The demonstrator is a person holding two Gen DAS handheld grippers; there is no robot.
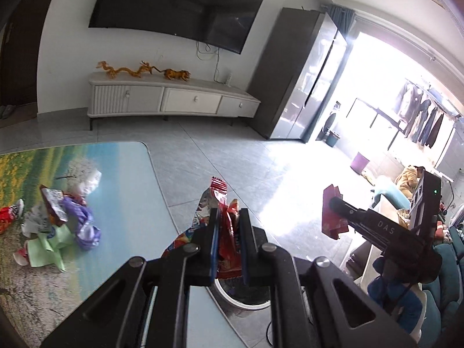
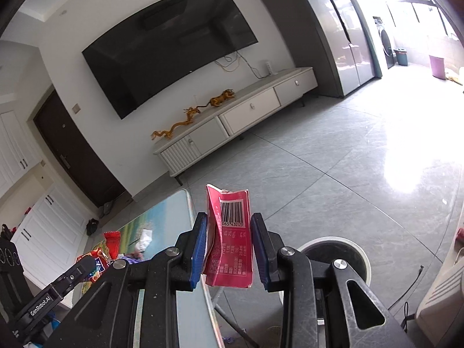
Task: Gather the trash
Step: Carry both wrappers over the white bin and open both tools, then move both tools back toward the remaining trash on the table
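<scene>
My jaws are both clamped: left gripper (image 1: 229, 232) holds a red snack wrapper (image 1: 224, 217), right gripper (image 2: 229, 240) a pink barcode packet (image 2: 232, 235). Bin (image 2: 336, 253) lies below. Centre each load over the opening before releasing. More trash (image 1: 58, 223) remains on the table (image 1: 124, 174).
</scene>
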